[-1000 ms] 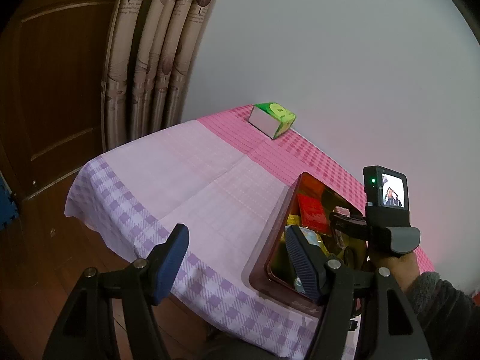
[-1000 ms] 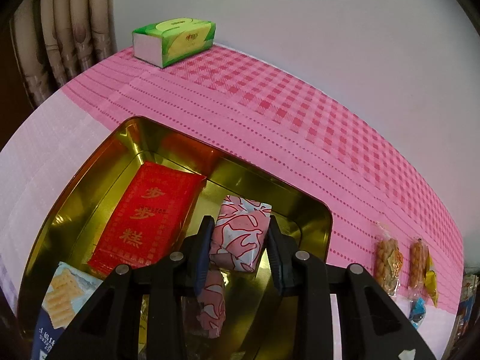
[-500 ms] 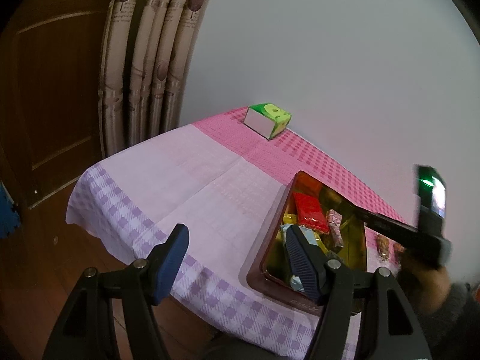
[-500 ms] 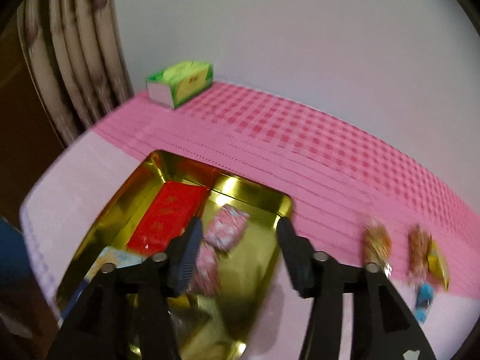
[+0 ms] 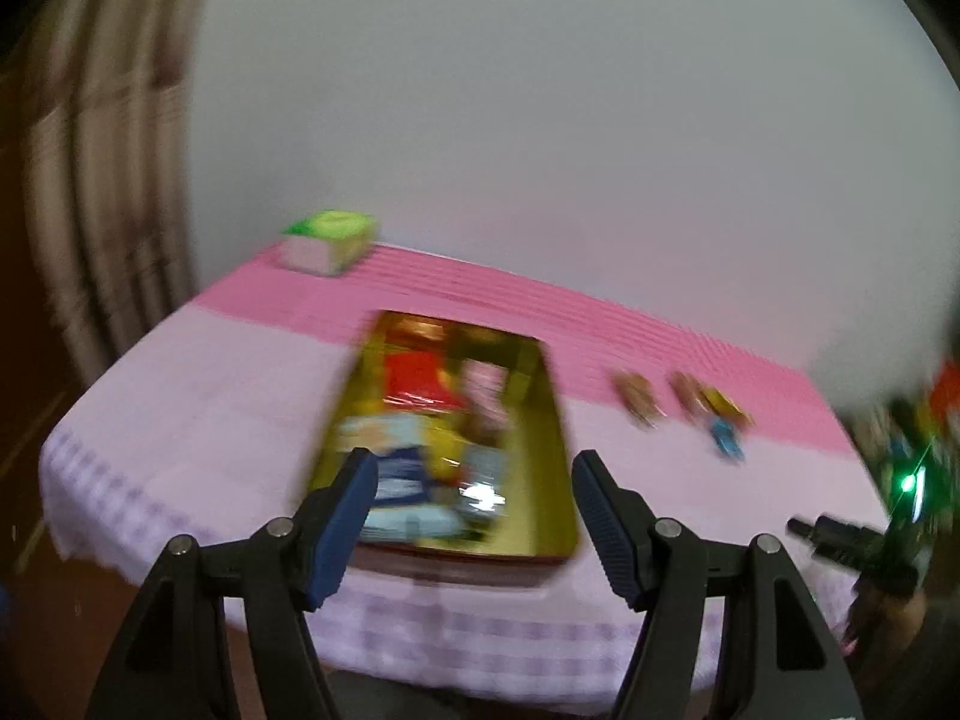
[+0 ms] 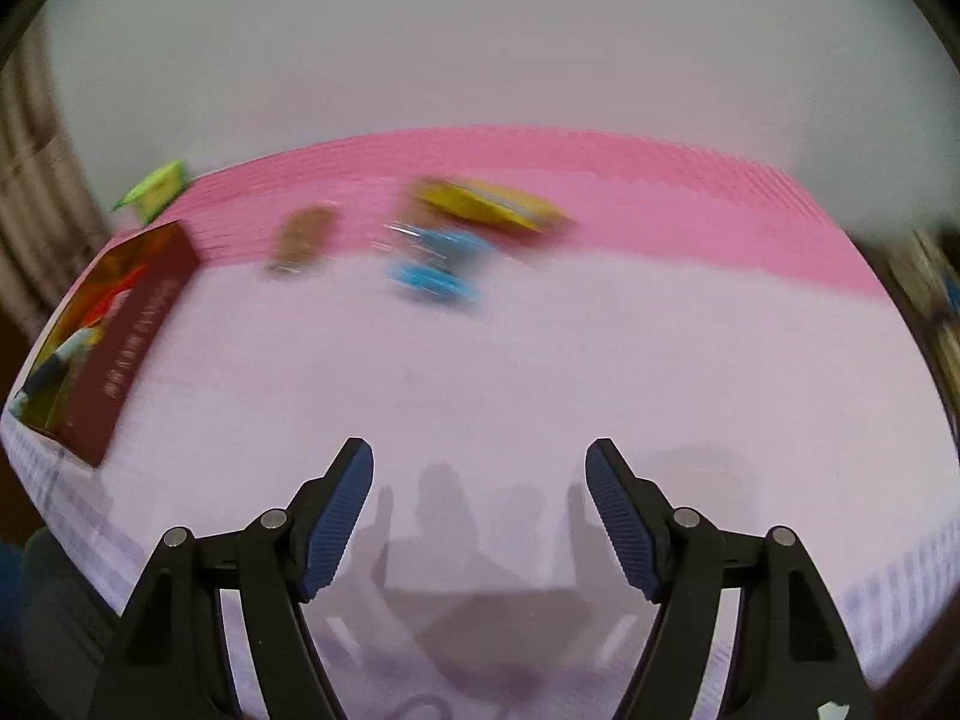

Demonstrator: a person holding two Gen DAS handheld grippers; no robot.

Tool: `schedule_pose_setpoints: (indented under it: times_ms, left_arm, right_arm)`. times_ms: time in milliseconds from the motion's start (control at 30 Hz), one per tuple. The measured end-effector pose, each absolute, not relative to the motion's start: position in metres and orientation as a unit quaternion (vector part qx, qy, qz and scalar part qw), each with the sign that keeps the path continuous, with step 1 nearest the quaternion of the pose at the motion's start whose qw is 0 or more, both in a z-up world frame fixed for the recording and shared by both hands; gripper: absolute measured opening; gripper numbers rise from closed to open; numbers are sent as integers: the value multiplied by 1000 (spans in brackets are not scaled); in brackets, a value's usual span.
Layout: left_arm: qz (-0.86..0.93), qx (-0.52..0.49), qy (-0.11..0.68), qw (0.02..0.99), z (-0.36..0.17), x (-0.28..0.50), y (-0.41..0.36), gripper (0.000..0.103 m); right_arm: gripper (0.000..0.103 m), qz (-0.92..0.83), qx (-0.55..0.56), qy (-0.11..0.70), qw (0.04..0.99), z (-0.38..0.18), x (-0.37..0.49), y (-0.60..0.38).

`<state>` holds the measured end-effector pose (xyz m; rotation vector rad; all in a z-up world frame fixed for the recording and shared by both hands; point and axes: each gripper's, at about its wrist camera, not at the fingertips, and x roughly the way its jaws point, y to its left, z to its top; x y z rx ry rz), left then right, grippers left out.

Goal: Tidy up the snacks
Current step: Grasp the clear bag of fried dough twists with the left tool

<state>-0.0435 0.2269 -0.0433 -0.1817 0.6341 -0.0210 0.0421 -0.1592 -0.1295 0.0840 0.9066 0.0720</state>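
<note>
Gold tin (image 5: 549,420): sits on the near-left part of the table, its dark red outer wall showing in the right wrist view; it holds a red packet (image 5: 414,378), a pink wrapped snack (image 5: 480,378) and a blue-and-white packet (image 5: 390,468), all blurred.
Tablecloth (image 6: 540,372): pale lilac near, pink check far.
Loose snacks: 2 brown packets, the left one (image 6: 303,237), a yellow packet (image 6: 492,207) and a blue packet (image 6: 435,267) lie on the cloth to the right of the tin, apart from it.
Green box (image 5: 330,240): far-left corner of the table, by the wall.
Left tongs (image 5: 474,516): spread wide, nothing between the pads, hanging over the tin's near edge.
Right tongs (image 6: 480,510): spread wide and empty, above bare cloth, the loose snacks farther ahead.
Curtain (image 5: 102,180): hangs at far left.
</note>
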Motion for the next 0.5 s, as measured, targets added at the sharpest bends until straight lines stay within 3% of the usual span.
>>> schedule_pose_setpoints:
  times_ms: [300,500]
  left_arm:
    - [-133,-42,384,913,-78,39,79,69]
    - [-83,-58,417,903,-105,127,48,69]
  right_arm:
    - [77,22,187,414,890,-128,19,-252]
    - [83,55,171,400,899,-104,25,-247]
